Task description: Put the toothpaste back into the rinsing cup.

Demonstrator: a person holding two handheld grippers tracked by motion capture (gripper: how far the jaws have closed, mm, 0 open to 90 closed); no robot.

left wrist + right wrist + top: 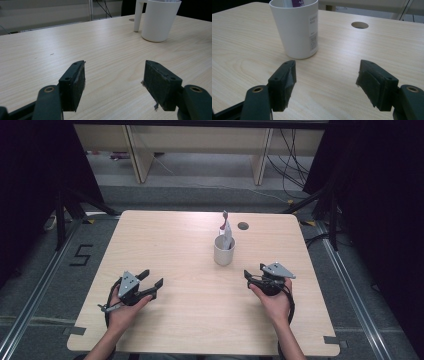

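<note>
White mug (224, 250) holding an upright tube (226, 231) stands mid-table, between and beyond the left gripper (152, 280) and right gripper (254, 272), both with jaws apart and empty; a clean approach likely means the nearer right gripper closing squarely on the tube above the rim.

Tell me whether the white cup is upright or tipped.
Upright: the white cup stands on its base on the table, rim up, with a tube sticking out.
</note>
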